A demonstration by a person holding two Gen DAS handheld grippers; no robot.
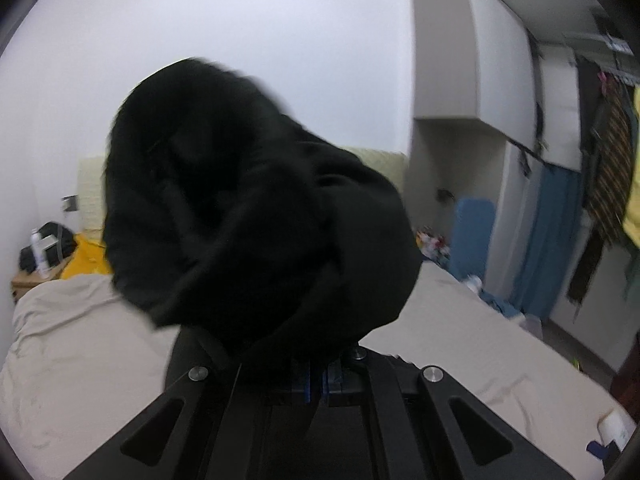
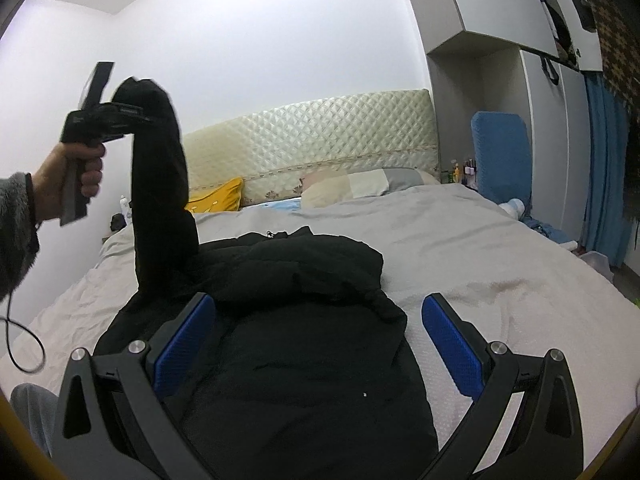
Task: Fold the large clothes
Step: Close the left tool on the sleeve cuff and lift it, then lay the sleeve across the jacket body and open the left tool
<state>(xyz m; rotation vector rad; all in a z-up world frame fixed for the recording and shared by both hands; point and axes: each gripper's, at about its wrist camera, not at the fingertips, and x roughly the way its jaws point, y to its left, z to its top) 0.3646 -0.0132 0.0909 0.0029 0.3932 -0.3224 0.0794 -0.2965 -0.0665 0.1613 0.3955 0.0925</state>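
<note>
Left gripper, seen from the right wrist camera: held up at the far left by a bare hand in a grey fleecy cuff, its fingers clamped together on the cuff end of a black, soft, matte padded jacket. In its own camera the blue pads sit almost touching, with a bunched wad of the black cloth spilling out ahead of them and hiding most of the view.

The lifted sleeve hangs as a thick tube, long axis near vertical, running from the left gripper down to the jacket body. The body lies flat and rumpled on the beige, lightly creased bedsheet, directly ahead of and beneath the right gripper, long axis running away from that tool toward the headboard, collar end at the far side. A folded flap lies across its upper part.

Right gripper: jaws wide apart, black frame, blue textured pads either side of the jacket body, holding nothing; whether they touch the cloth cannot be told.

Beyond the jacket: a yellow cushion ahead left, a pale patchwork pillow ahead, both against a cream quilted diamond-pattern headboard. To the right of the tool, a blue padded chair back and a blue curtain beside a grey cupboard. No containers with contents can be made out clearly.
</note>
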